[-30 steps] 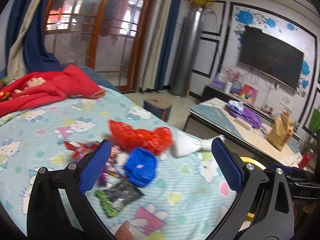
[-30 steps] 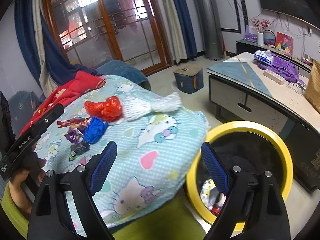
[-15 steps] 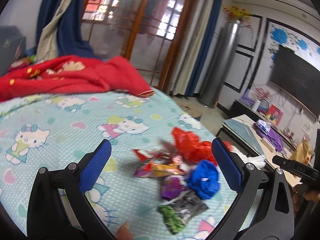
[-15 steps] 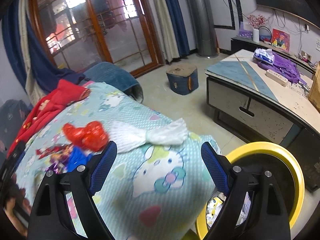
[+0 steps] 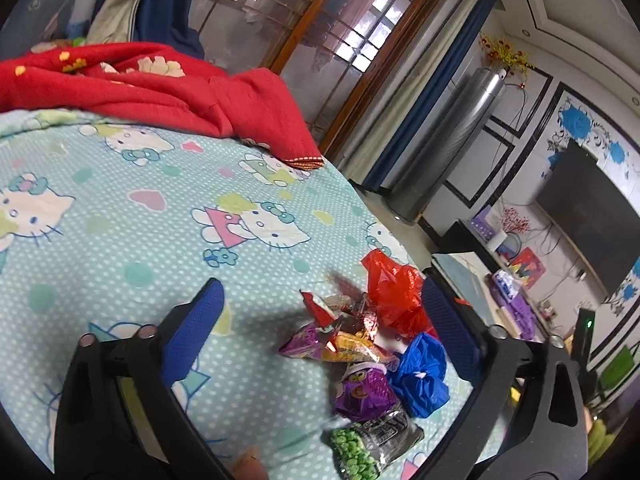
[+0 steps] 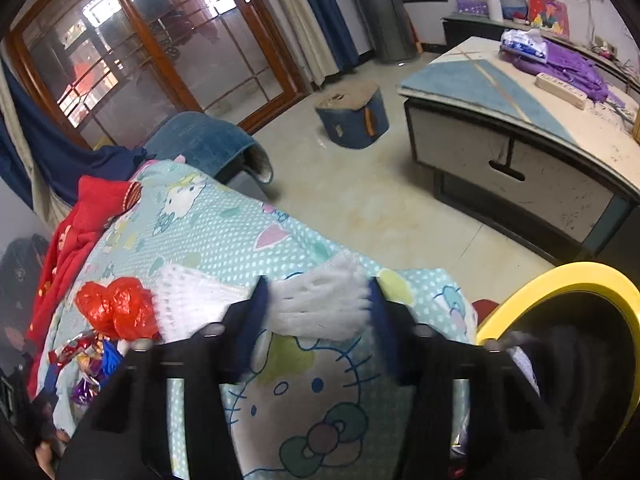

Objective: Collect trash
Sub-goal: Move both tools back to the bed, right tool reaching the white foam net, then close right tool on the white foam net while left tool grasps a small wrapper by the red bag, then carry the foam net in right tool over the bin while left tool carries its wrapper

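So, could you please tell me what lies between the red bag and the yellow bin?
The white foam net lies there on the bedsheet, between the red bag and yellow bin; the right wrist view shows it.

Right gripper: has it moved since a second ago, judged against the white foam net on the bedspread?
Yes. The right gripper has come forward and down to the white foam net; its jaws have just been closing around it.

Daylight reaches me through the glass doors (image 5: 320, 40), leaving the room evenly lit but a bit dull. My 2 fisheye views bend walls hard and go black at the corners. Motion blur smears the right gripper (image 6: 316, 312); soft shadows sit under the wrappers (image 5: 344, 336).
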Demonstrator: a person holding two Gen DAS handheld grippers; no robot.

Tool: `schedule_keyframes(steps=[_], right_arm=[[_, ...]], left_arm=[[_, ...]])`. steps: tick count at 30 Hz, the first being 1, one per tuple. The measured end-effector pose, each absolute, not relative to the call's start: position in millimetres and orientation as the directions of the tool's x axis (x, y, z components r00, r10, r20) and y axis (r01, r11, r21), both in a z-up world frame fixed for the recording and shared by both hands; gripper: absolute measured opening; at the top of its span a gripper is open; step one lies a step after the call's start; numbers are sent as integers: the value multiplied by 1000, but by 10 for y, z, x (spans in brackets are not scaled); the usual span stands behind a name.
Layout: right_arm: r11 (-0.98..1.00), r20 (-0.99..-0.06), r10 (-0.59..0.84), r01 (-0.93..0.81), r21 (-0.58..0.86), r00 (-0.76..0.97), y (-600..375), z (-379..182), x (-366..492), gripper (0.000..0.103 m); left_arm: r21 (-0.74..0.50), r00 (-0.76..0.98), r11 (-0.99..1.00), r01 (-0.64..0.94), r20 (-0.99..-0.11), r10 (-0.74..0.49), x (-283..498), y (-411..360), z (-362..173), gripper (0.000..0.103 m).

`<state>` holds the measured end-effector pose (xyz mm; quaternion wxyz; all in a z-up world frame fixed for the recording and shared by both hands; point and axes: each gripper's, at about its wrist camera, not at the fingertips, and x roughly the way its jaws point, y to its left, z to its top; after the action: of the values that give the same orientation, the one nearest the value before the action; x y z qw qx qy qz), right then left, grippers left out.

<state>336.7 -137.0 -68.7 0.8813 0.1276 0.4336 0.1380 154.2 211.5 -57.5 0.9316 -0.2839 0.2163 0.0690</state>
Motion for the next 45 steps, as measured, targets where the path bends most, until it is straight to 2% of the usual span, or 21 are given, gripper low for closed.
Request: schedule_keyframes(steps=[1, 2, 5, 6, 11, 12, 18, 31, 45], right_arm=[[928, -720, 361, -152, 341, 593, -1358, -671, 3331, 27], [927, -713, 367, -172, 333, 598, -1339, -656, 3290, 23], [923, -692, 384, -227, 312, 611, -1307, -593, 3154, 16], [921, -686, 389, -240, 307, 615, -1299, -573, 3110, 13], [906, -662, 423, -295, 303, 619, -1271, -511, 2877, 12], [903, -661, 430, -299, 309, 615, -1271, -508, 2831, 11], [887, -651, 462, -321, 332, 602, -1282, -458, 2608, 11], [860, -639, 489, -451, 238, 594, -1051, -292, 2114, 10], [832, -603, 516, -523, 186, 608, -967, -47, 1788, 10]], left_arm=[[-504, 897, 827, -248, -442, 0, 1553, 2116, -580, 77], [-511, 896, 824, -246, -445, -9, 1567, 2120, -593, 68], [-528, 890, 814, -242, -455, -31, 1608, 2127, -640, 53], [-534, 887, 811, -240, -460, -40, 1617, 2130, -658, 43], [-554, 883, 800, -230, -465, -69, 1643, 2160, -706, 9], [-557, 881, 799, -226, -467, -76, 1646, 2160, -715, 6], [-557, 886, 801, -220, -458, -75, 1595, 2157, -699, 1], [-476, 919, 860, -183, -395, -23, 1316, 2040, -344, 0], [-373, 927, 925, -76, -368, -73, 1244, 1581, -39, 0]])
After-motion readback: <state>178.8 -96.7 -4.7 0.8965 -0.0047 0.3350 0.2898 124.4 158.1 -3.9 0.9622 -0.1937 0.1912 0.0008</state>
